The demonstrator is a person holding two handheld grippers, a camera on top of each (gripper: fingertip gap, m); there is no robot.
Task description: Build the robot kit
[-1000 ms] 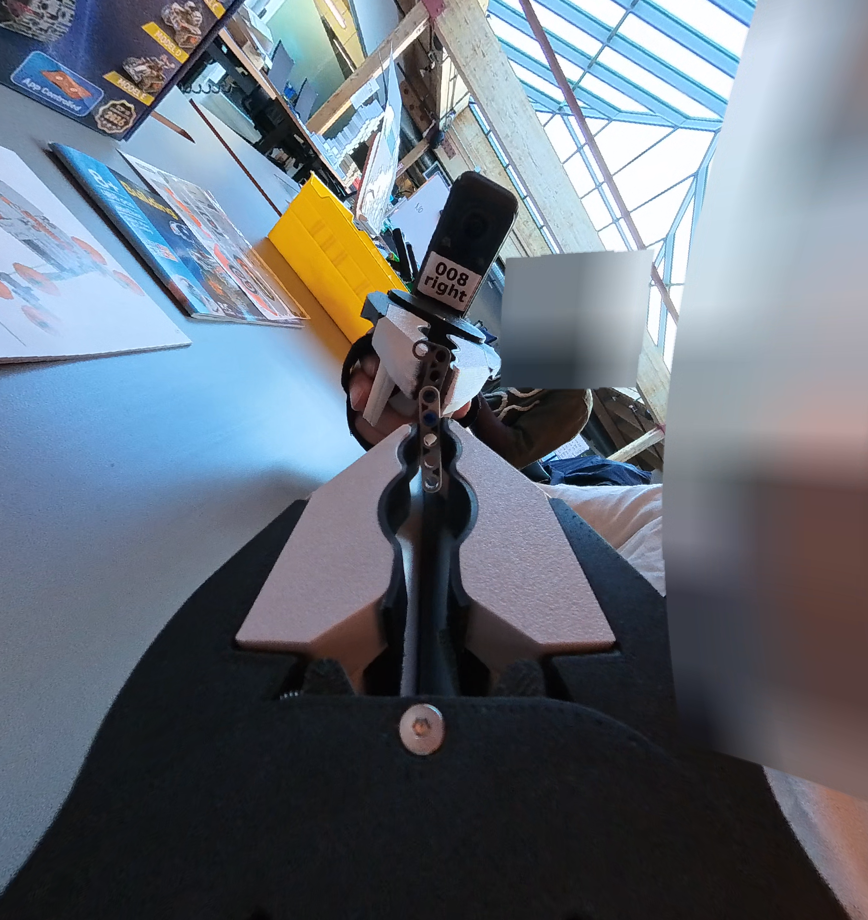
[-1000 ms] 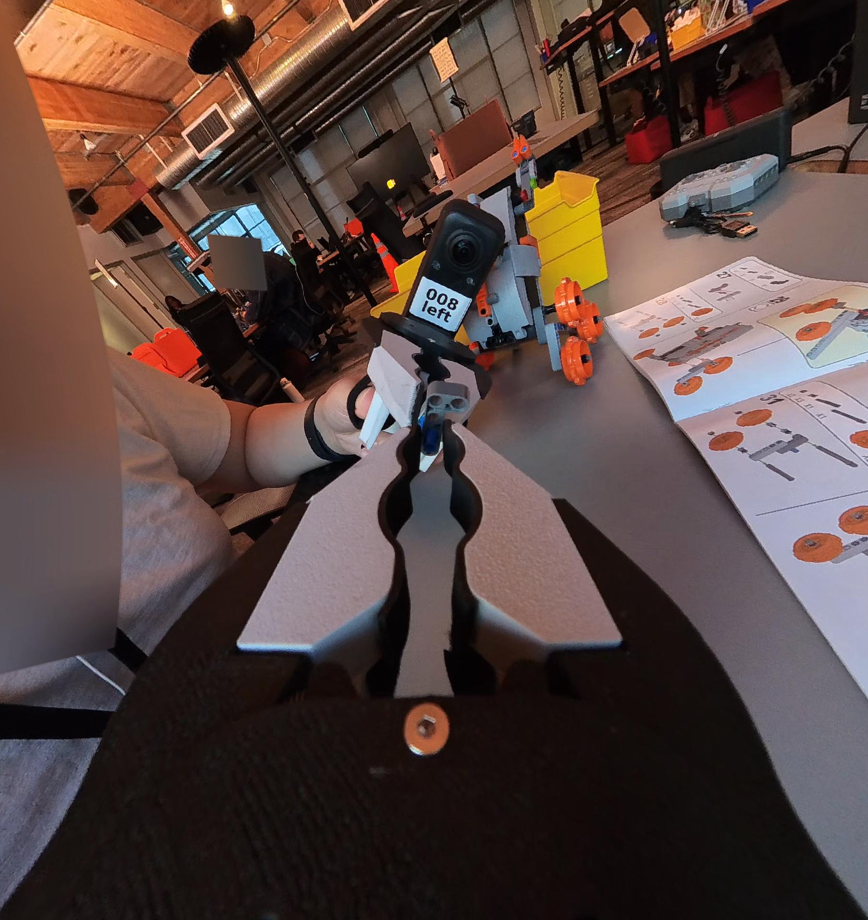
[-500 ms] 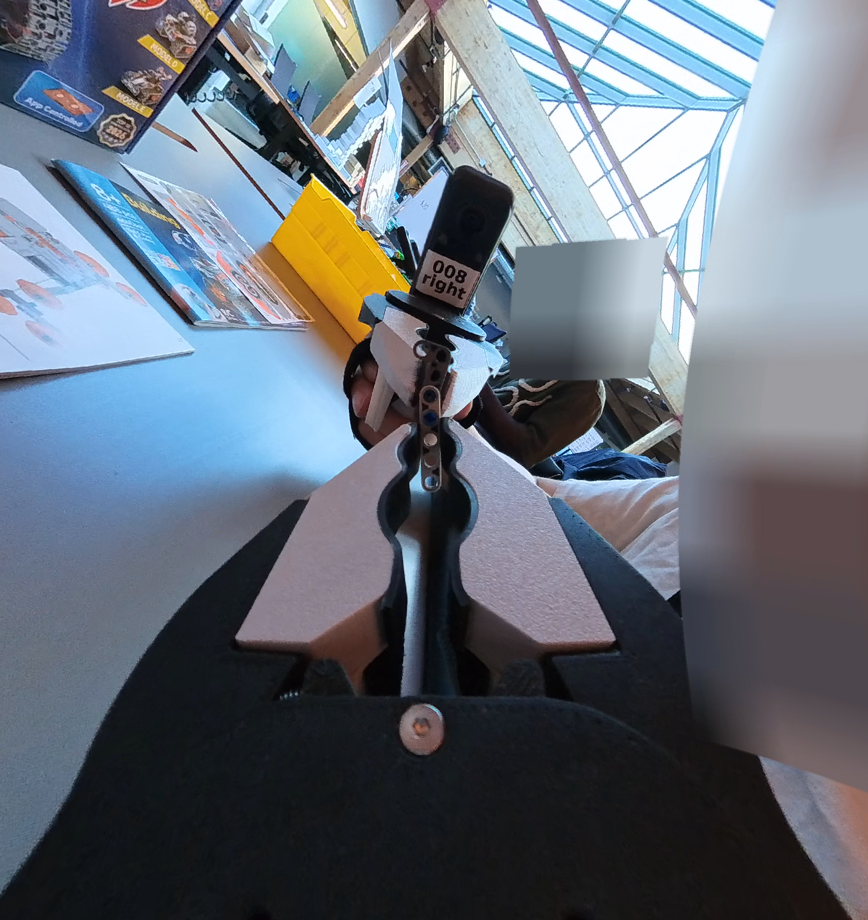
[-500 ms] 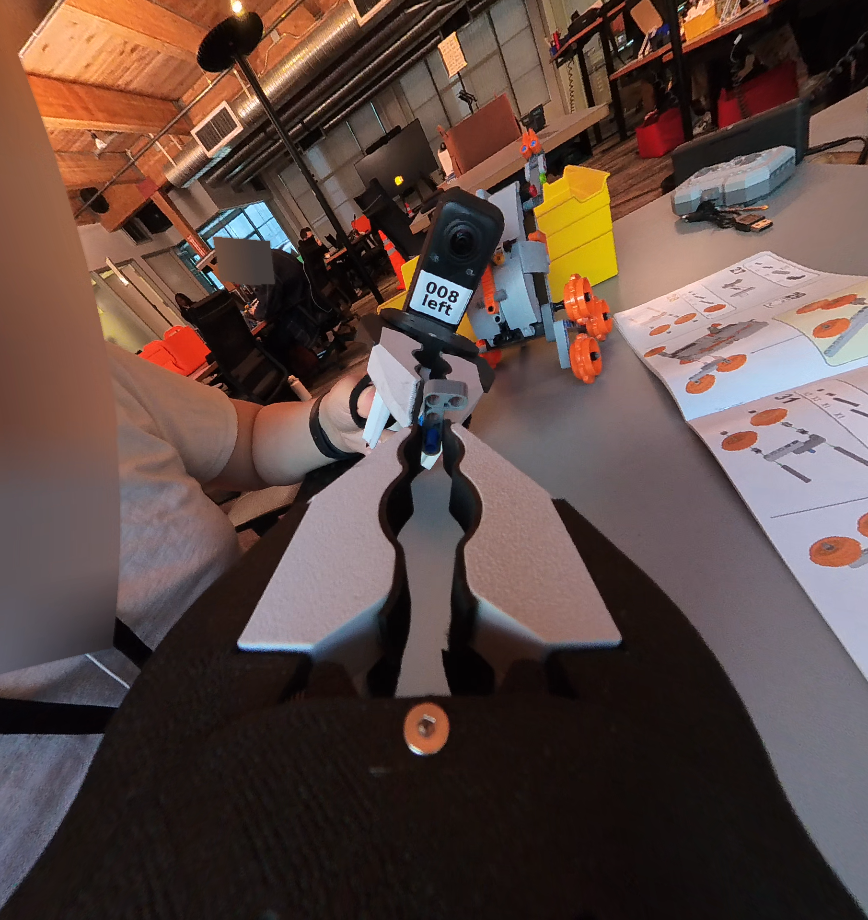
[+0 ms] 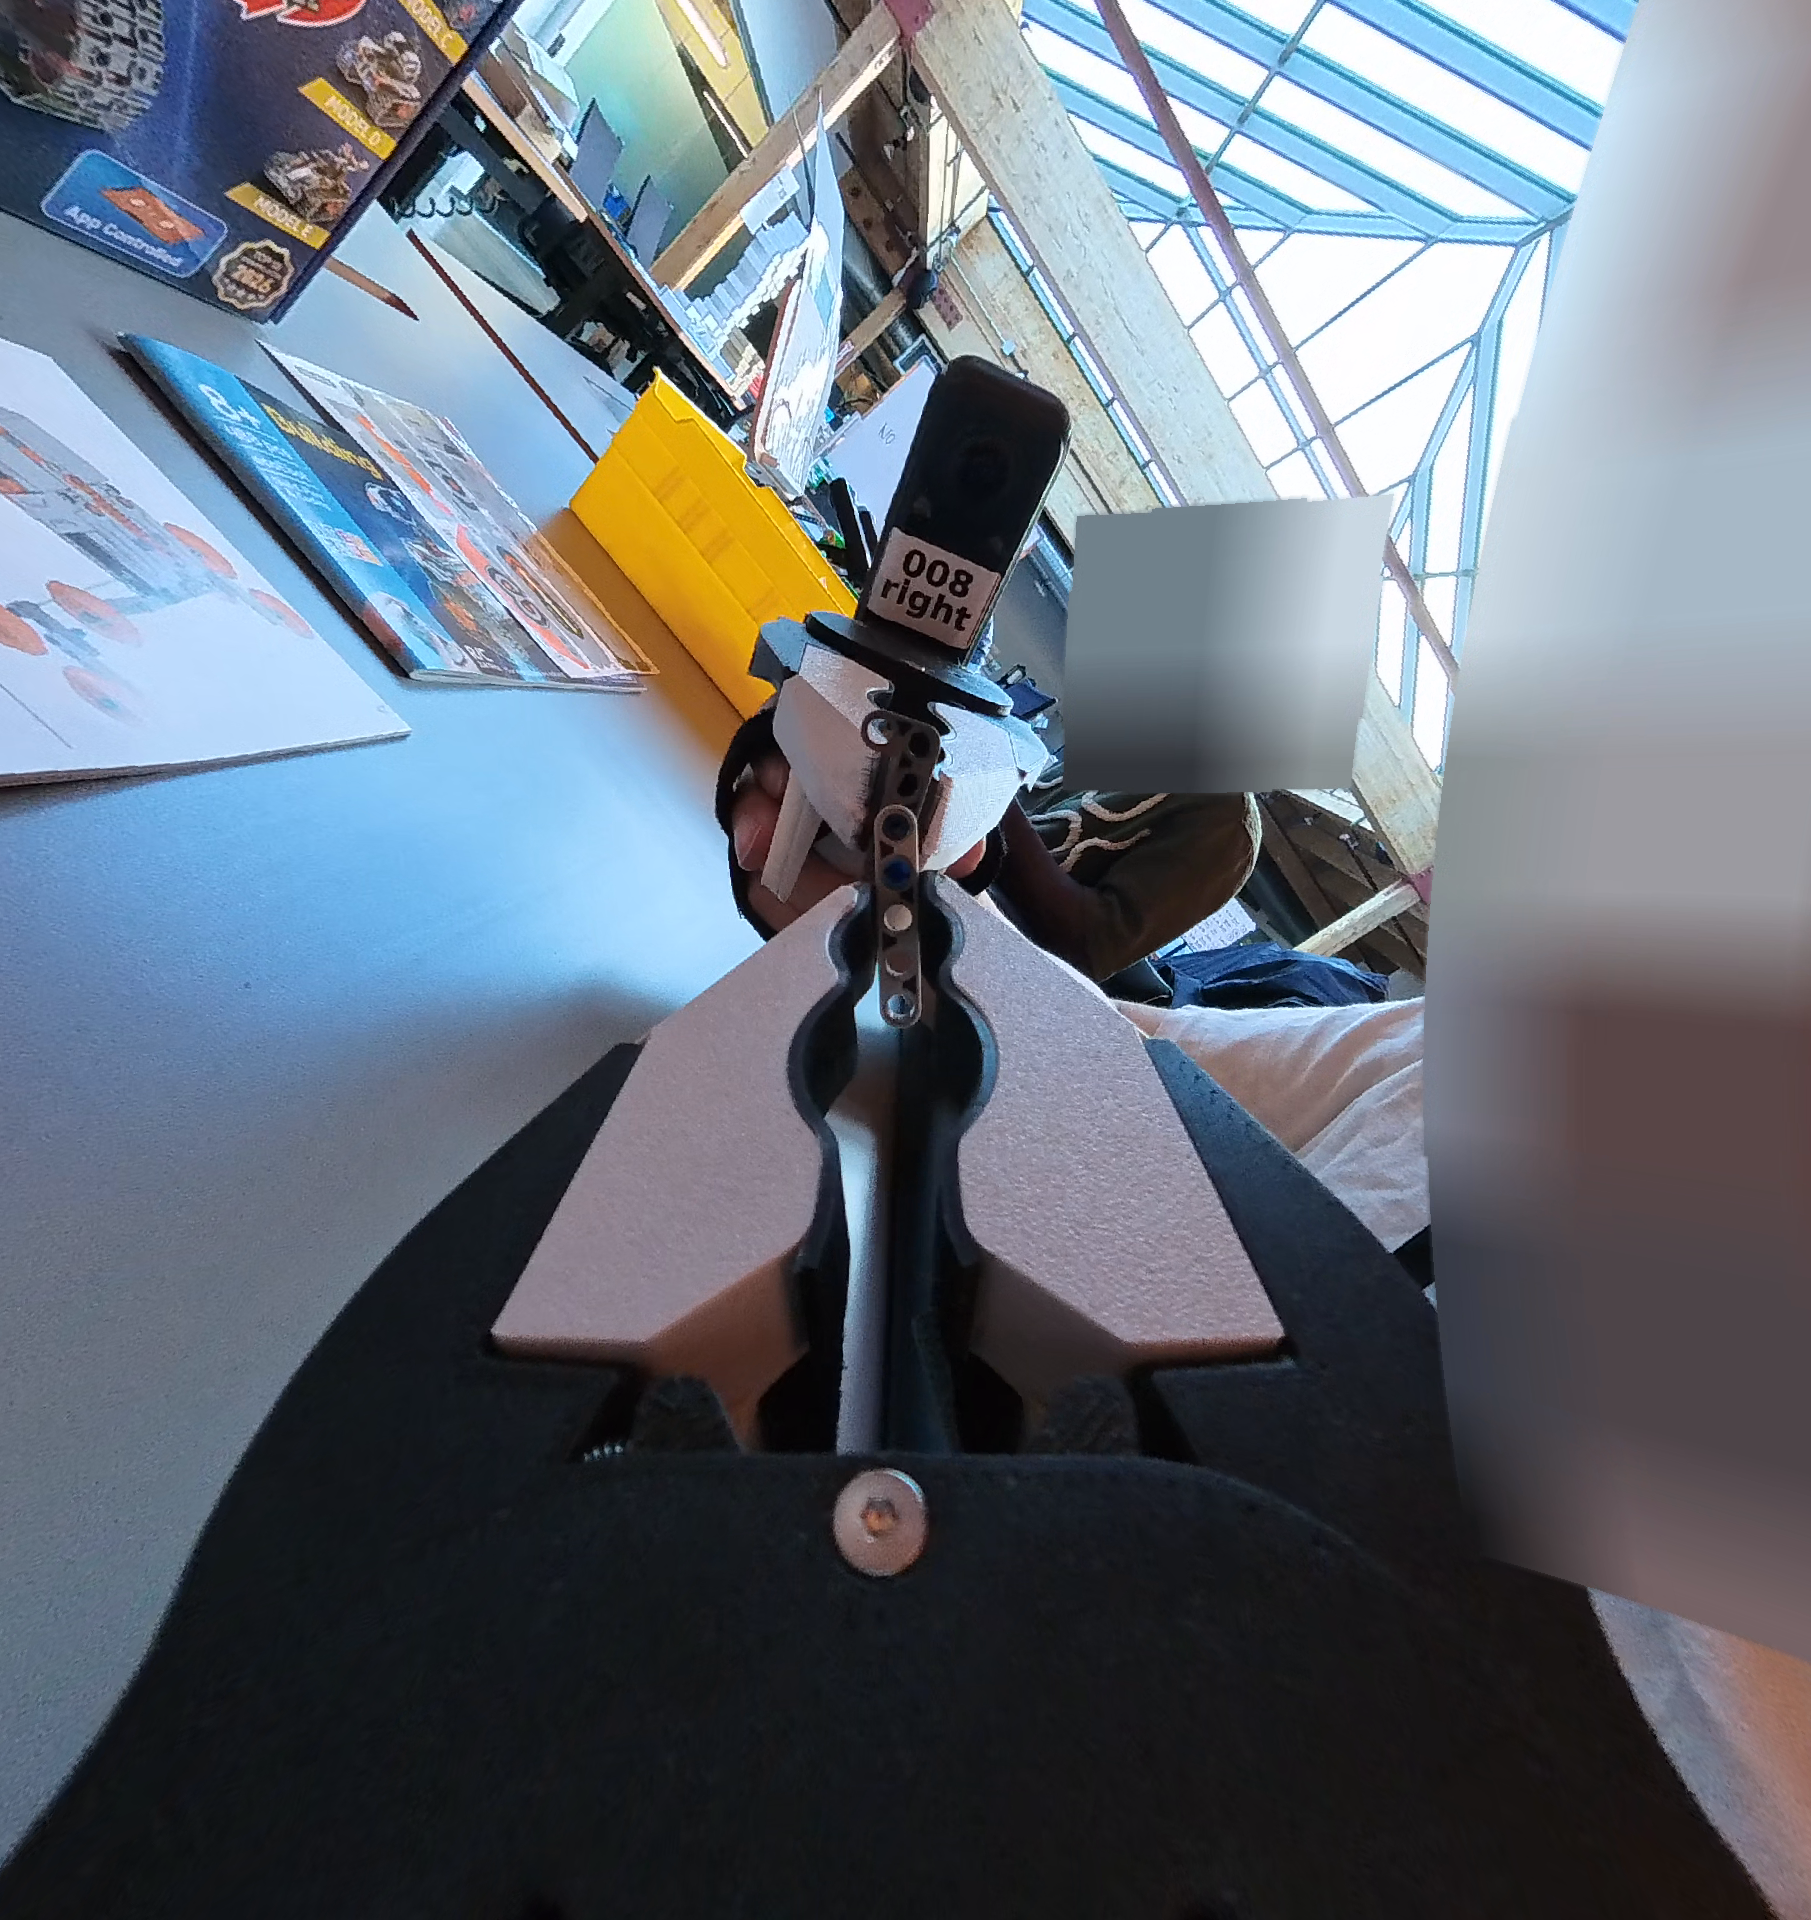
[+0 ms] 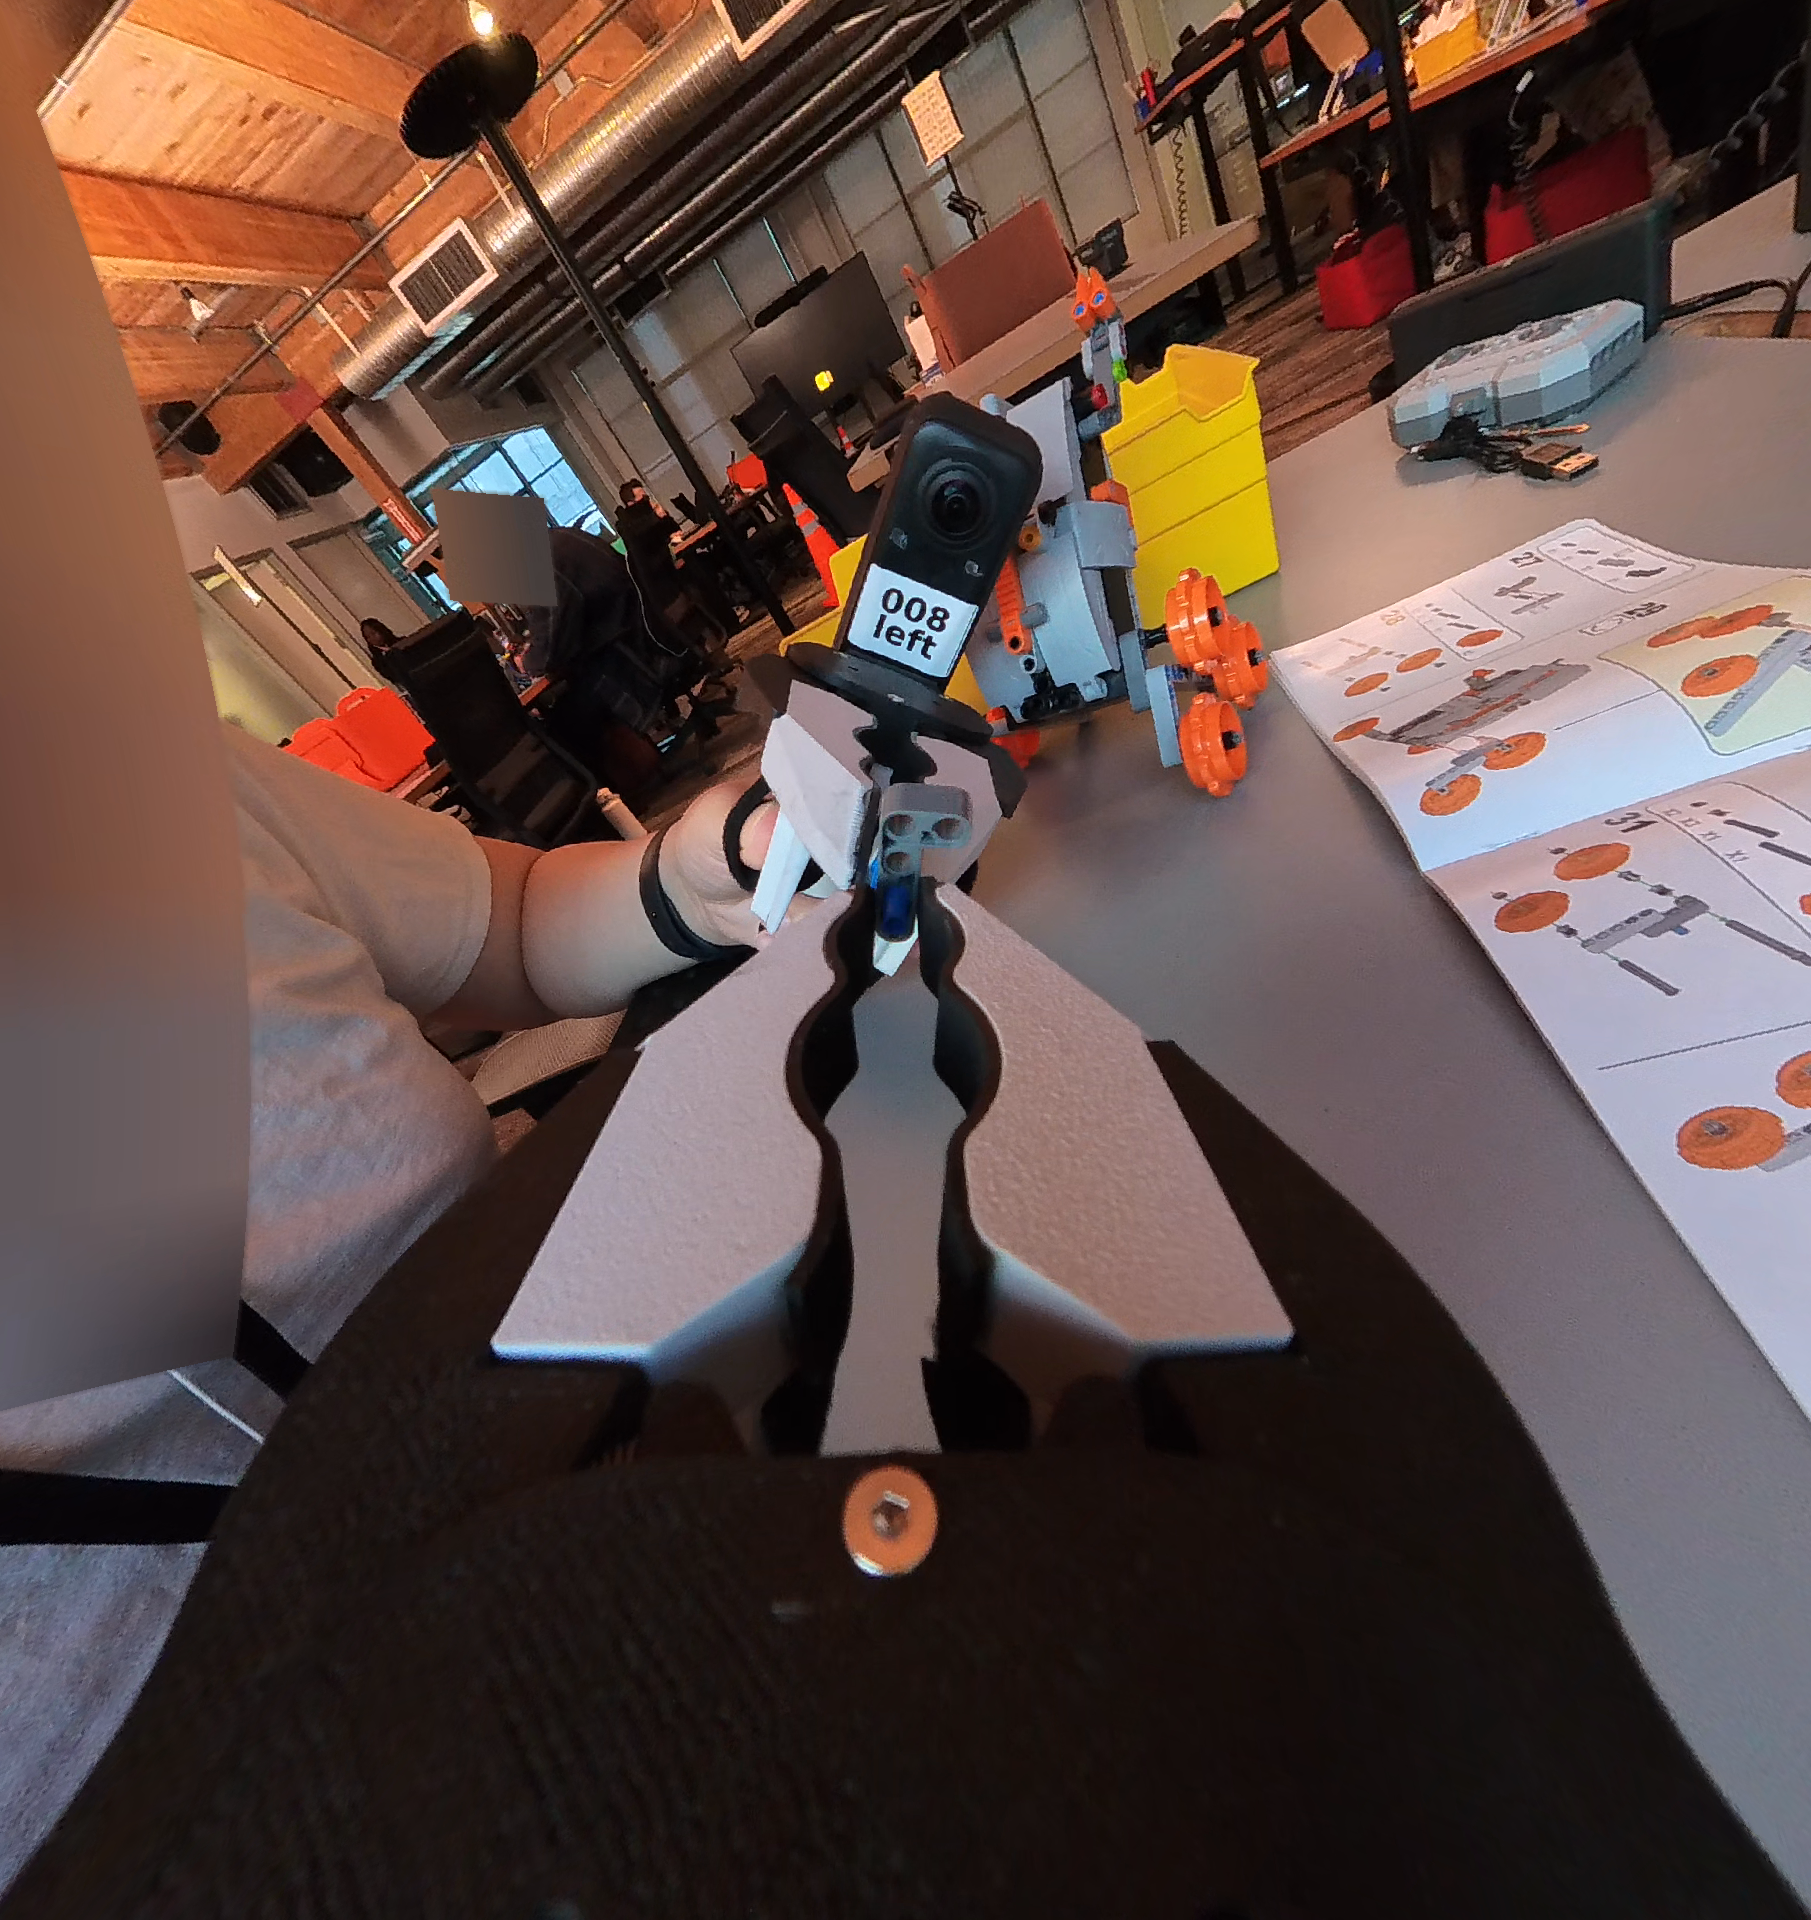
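The left gripper (image 5: 896, 925) is clenched on a thin grey perforated beam (image 5: 899, 935), held on edge above the grey worktop (image 5: 257, 987). The right gripper (image 6: 896, 925) is clenched on a small white and blue piece (image 6: 893, 925). The two grippers meet tip to tip in the air near the worktop's edge closest to the person. A grey angled connector (image 6: 916, 831) sits at the left gripper's tip, touching the blue piece. On the worktop lie an open instruction booklet (image 6: 1607, 831), a grey model with orange wheels (image 6: 1119, 623) and a yellow bin (image 6: 1192, 478) behind it.
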